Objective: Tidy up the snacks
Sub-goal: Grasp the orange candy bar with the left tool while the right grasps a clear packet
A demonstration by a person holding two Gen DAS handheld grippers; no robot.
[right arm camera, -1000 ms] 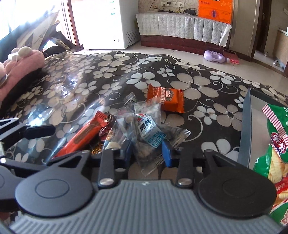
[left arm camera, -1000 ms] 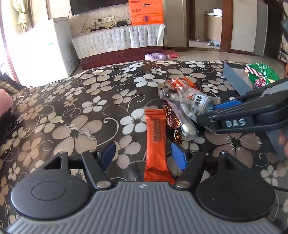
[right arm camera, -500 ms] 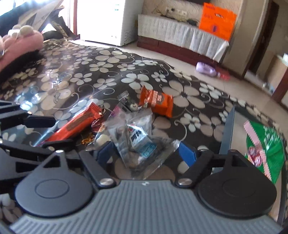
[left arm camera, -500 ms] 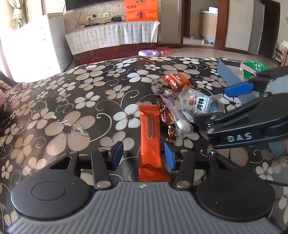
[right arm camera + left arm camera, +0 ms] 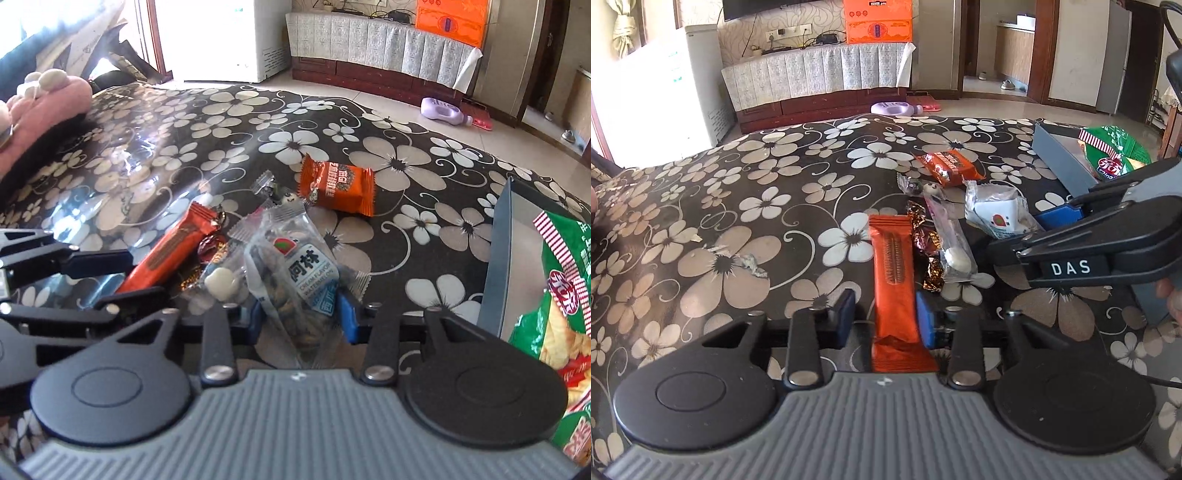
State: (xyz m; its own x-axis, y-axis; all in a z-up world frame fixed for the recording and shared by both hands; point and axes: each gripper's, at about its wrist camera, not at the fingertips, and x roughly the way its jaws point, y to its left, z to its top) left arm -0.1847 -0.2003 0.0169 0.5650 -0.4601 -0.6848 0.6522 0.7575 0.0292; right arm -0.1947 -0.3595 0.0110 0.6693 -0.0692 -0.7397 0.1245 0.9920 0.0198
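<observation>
A long orange bar [image 5: 894, 275] lies on the flowered table between the blue pads of my left gripper [image 5: 884, 318]; the jaws are narrowed around it with a gap on the left side. It also shows in the right wrist view [image 5: 173, 249]. My right gripper [image 5: 301, 315] has closed on a clear pack of watermelon seeds [image 5: 295, 280], which also shows in the left wrist view [image 5: 997, 218]. An orange square pack [image 5: 336, 184] and small wrapped candies [image 5: 927, 243] lie beside them.
A grey tray [image 5: 500, 258] at the right holds a green chip bag [image 5: 561, 295]. The tray also shows in the left wrist view [image 5: 1060, 155]. A pink cushion [image 5: 40, 110] sits at the table's left edge. The flowered tablecloth [image 5: 738, 206] spreads left.
The left jaws have narrowed around the orange bar. The right jaws opened wide, then closed on the seed pack, which now stands tilted up between them.
</observation>
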